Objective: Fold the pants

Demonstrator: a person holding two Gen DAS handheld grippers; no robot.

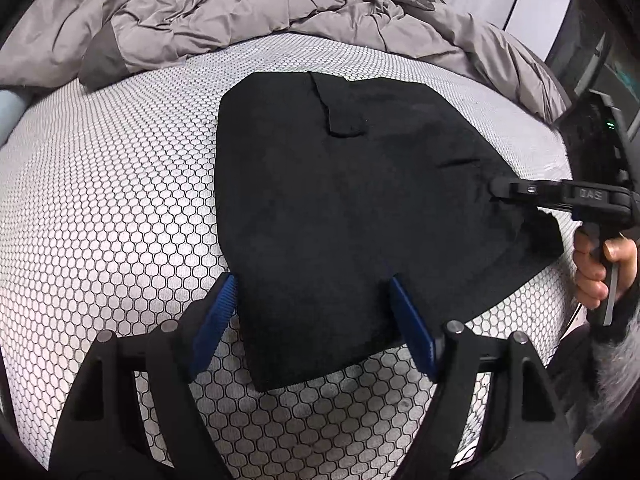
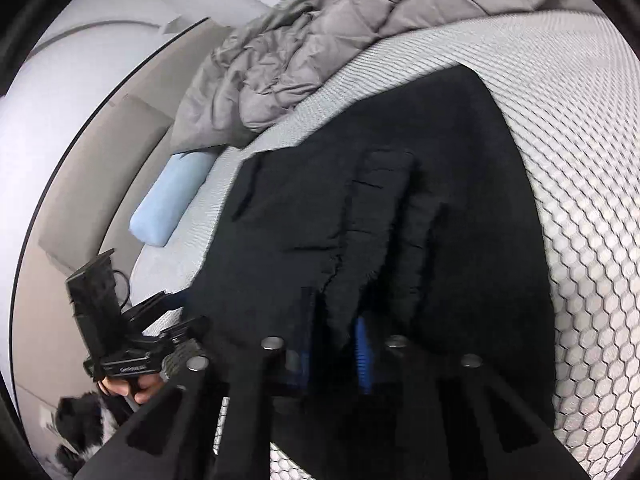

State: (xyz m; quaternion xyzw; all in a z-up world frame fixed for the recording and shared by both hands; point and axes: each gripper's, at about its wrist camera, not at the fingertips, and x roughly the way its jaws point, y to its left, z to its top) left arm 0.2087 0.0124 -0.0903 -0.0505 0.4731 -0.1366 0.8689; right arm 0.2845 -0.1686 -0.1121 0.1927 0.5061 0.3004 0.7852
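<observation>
While my right gripper [image 2: 332, 344] clenched a bunched fold of the pants [image 1: 340, 200] and my left gripper [image 1: 312, 320] straddled the corner with released jaws, lifting unevenly risked dragging the fold askew across the bed [image 1: 120, 200].

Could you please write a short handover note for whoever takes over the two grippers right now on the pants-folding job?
Left gripper: open, its blue fingers straddling the near end of the black pants, not pinching.
Right gripper: shut on a bunched edge of the pants on the other side.
Pants: lying on the honeycomb-patterned mattress, already doubled into a compact shape, a back pocket facing up. Grey duvet is heaped behind, clear of them.
Done: the pants look folded at least once and fairly flat.
Left: probably close the left fingers on the near end, then lift both ends together for the next fold.
</observation>
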